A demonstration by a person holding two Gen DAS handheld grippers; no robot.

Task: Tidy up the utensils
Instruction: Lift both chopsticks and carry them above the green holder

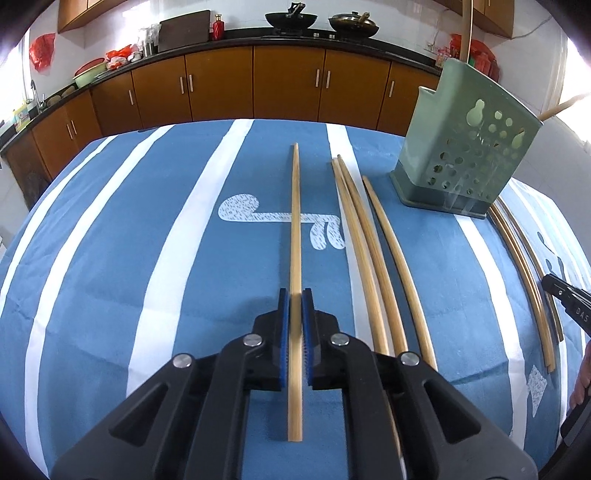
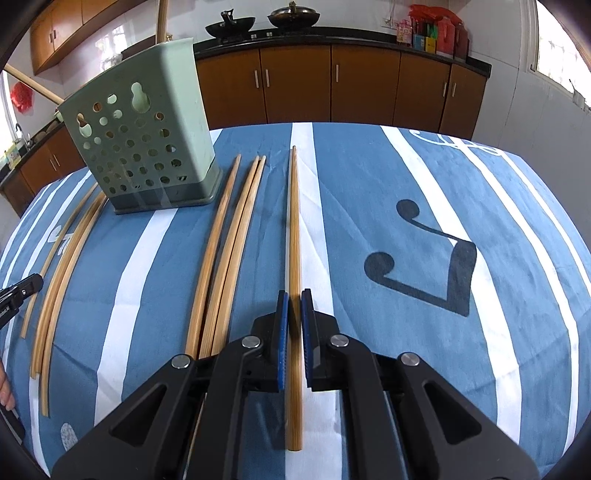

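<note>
Green holder [image 1: 465, 147], two chopsticks [image 1: 466, 29] inside

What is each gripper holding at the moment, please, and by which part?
Each holds one chopstick near its thick end: the left gripper its chopstick, the right gripper its own.

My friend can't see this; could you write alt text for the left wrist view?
The left tool is shut on one chopstick lying on a blue striped tablecloth. More chopsticks lie to its right, beside a green perforated holder.
</note>
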